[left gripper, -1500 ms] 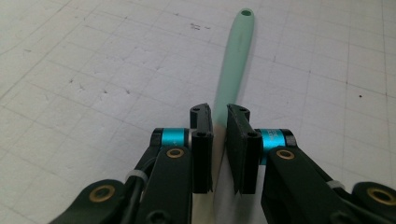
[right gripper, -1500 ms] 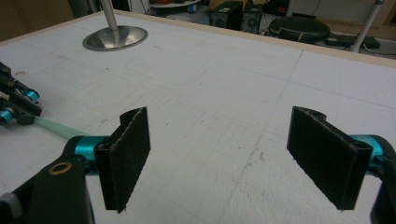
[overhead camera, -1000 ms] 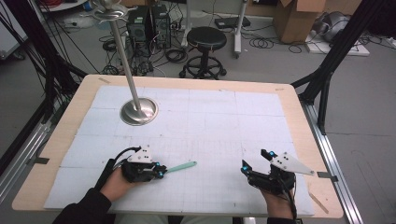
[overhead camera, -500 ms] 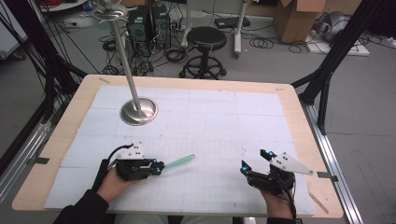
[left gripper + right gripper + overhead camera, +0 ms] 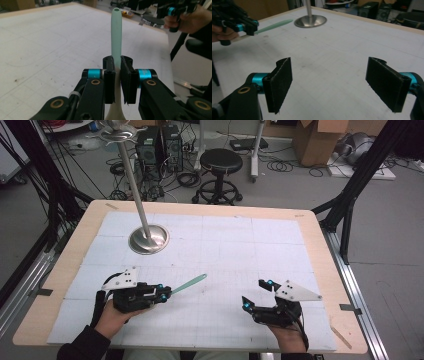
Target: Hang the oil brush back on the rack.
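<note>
A: Where the pale green spatula handle [image 5: 189,283] sticks out, what has hold of it?

B: The left gripper [image 5: 165,295]. In the left gripper view its two black jaws are clenched on the handle [image 5: 116,37], pads pressed flat against both sides, and the handle runs straight on past them with its rounded tip pointing away. A paler, wider part of the same tool shows just beneath the jaws, at the bottom edge of that view.

A: Is the tool on the table?

B: From the high view it sits near the front left part of the white mat [image 5: 225,245], angled toward the middle of the table [image 5: 320,250]. Whether the tip is clear of the mat I cannot tell for sure, though the right gripper view shows the handle [image 5: 274,26] slanting upward off the left gripper [image 5: 253,29].

A: And the other hand?

B: The right gripper [image 5: 255,295] is at the front right of the mat, well apart from the spatula. Its jaws are spread wide with nothing between them; bare mat lies between the pads [image 5: 282,83].

A: Anything else on the table?

B: A metal stand with a round base [image 5: 148,240] at the back left, its pole rising toward hooks at the top.
</note>
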`<state>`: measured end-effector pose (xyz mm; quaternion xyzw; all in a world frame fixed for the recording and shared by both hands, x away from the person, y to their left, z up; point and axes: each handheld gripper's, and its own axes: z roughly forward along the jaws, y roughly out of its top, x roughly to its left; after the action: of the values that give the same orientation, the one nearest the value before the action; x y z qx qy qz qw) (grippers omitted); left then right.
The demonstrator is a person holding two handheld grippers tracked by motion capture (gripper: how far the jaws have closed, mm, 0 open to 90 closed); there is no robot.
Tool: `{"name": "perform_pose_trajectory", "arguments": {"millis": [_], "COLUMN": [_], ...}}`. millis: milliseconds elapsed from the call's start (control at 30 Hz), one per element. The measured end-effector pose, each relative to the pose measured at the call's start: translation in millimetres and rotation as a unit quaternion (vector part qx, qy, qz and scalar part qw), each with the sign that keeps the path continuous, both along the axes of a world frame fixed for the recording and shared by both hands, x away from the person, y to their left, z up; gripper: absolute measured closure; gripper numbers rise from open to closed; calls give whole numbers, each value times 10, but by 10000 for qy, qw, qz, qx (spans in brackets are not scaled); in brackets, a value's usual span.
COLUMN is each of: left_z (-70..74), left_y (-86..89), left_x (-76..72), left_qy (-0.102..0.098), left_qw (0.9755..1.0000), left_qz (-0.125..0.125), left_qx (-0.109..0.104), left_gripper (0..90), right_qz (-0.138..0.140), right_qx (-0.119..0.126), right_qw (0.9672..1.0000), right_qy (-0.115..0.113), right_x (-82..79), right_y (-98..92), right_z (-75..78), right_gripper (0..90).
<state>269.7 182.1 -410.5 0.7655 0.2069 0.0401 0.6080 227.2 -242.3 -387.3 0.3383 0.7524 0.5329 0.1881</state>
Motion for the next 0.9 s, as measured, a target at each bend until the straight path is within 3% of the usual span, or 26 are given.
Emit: {"name": "perform_pose_trajectory", "arguments": {"millis": [233,333,367,467,500,533,567,600,700,733,767,800,833,900], "left_z": [68,99,99,127,138,150,176,176,224,224,232,240,249,262], "left_y": [46,61,61,59,58,58,55,55,46,46,44,39,32,16], "left_x": [-20,-33,-33,-52,-61,-70,-90,-90,-126,-126,-137,-145,-154,-169], "left_qy": [-93,-181,-181,-224,-240,-264,-336,-336,-426,-426,-427,-438,-458,-458], "left_qw": [9994,9989,9989,9984,9981,9977,9970,9970,9958,9958,9954,9949,9944,9935], "left_qz": [-87,-134,-134,-189,-210,-244,-302,-302,-411,-411,-435,-464,-513,-586], "left_qx": [-317,-410,-410,-492,-535,-577,-628,-628,-705,-705,-744,-775,-803,-866], "left_gripper": [817,817,817,817,818,818,817,817,818,817,817,817,817,817], "right_qz": [493,921,921,1281,1457,1457,1602,1602,1863,1863,1999,1999,2147,2201], "right_qx": [77,234,234,443,574,574,726,726,954,954,986,986,1020,1013], "right_qw": [9988,9955,9955,9908,9877,9877,9844,9844,9779,9779,9748,9748,9713,9702], "right_qy": [-3,-13,-13,19,31,31,19,19,13,13,0,0,-15,-17], "right_x": [29,40,40,72,109,109,150,150,203,203,208,208,209,210], "right_y": [183,304,304,404,469,469,521,521,607,607,654,654,713,733], "right_z": [55,102,102,134,161,161,192,192,246,246,267,267,287,291], "right_gripper": [206,232,232,245,249,249,256,256,279,279,299,299,310,313]}}
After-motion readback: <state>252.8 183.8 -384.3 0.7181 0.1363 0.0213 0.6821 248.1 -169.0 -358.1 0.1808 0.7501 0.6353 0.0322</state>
